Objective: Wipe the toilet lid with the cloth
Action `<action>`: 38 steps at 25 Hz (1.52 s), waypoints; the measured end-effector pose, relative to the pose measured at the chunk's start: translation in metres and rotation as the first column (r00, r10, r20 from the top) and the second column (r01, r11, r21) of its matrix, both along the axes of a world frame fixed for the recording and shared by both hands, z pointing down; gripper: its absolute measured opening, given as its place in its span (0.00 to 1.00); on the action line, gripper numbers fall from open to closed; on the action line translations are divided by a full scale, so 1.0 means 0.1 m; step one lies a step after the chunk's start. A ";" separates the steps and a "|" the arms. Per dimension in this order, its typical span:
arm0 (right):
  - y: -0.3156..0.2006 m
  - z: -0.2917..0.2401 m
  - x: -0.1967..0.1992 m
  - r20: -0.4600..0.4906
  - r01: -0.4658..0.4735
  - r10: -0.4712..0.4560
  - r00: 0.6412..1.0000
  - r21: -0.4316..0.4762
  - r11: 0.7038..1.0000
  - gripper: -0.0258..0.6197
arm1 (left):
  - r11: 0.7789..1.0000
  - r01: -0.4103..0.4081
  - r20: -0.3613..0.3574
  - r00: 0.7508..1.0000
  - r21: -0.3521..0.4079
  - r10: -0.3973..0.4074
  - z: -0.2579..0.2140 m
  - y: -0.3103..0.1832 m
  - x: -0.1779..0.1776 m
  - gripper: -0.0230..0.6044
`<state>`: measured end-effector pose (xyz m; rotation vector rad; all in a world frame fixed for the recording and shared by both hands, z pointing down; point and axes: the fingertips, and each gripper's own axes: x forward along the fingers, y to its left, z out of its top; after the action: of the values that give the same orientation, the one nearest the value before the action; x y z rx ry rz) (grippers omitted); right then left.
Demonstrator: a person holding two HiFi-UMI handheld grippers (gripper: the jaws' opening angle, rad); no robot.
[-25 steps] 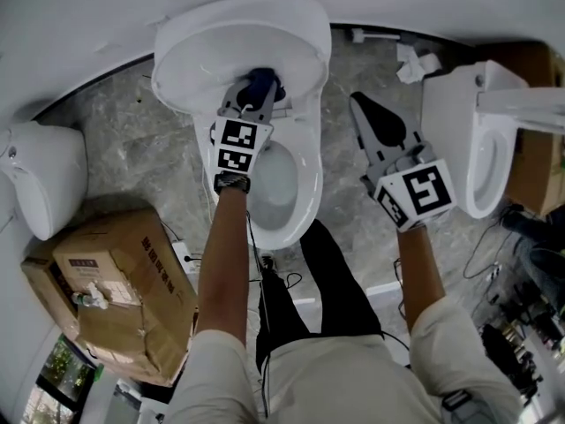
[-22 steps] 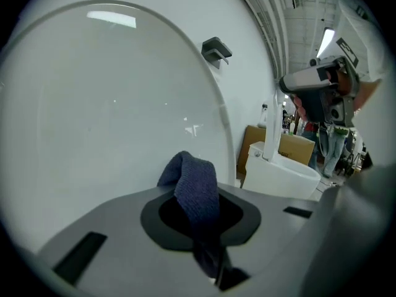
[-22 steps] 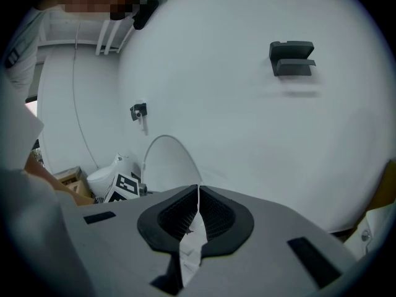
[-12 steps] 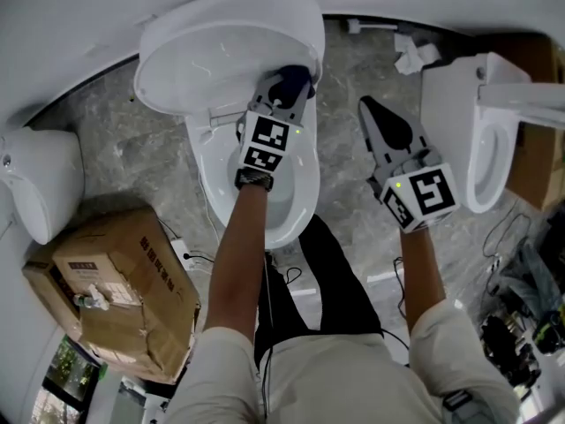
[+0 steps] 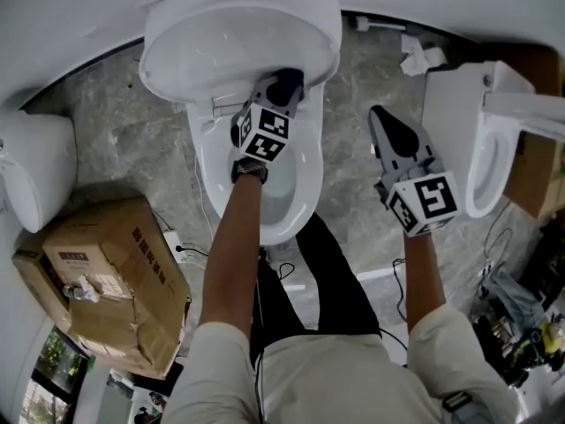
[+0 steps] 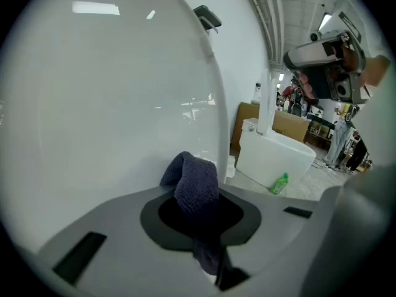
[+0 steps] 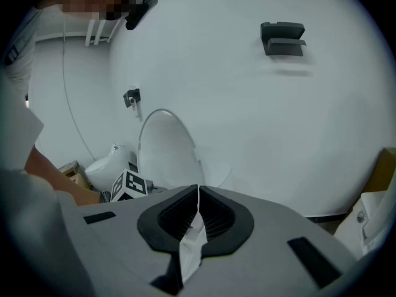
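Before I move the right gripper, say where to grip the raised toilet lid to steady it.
Pinch the toilet lid by its thin right rim, coming in from the right, probably above the left gripper and its dark blue cloth near the hinge. The lid stands open; its broad face is smooth and curved, so only the rim gives jaws an edge to span.

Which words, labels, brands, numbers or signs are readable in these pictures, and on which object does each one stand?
Nothing can be read for certain.
Cardboard box: dark print on top and a pale label, both too blurred to read.
Green bottle: label too small to read.
Left marker cube, right marker cube: square code patterns only, no letters.
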<state>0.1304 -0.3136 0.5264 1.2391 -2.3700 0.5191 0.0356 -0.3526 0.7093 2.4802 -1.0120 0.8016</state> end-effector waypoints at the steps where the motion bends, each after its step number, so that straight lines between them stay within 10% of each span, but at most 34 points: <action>1: 0.01 0.02 -0.01 -0.001 0.004 -0.004 1.000 -0.003 1.000 0.09 | 1.000 0.019 0.019 1.000 -0.012 -0.019 0.06 0.01 -0.13 0.10; 19: 0.02 -0.02 -0.37 -0.025 0.101 -0.101 0.995 0.018 0.995 0.09 | 0.924 0.383 0.335 0.872 -0.014 -0.356 0.37 0.29 -2.37 0.10; 29: -0.41 -0.54 -0.75 -0.143 0.268 -0.246 0.959 0.161 0.950 0.09 | 0.942 0.284 0.226 0.920 0.179 -0.320 -1.05 0.30 -2.28 0.10; 38: -0.89 -0.59 -0.94 -0.308 0.348 -0.295 0.905 0.134 0.928 0.23 | 0.888 0.370 -0.015 0.925 0.273 -0.380 -2.44 0.73 -1.94 0.10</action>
<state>0.0362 -0.4028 0.4677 0.8900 -2.3437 0.0108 -0.1589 -0.2800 0.4655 2.3658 -1.6509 0.6208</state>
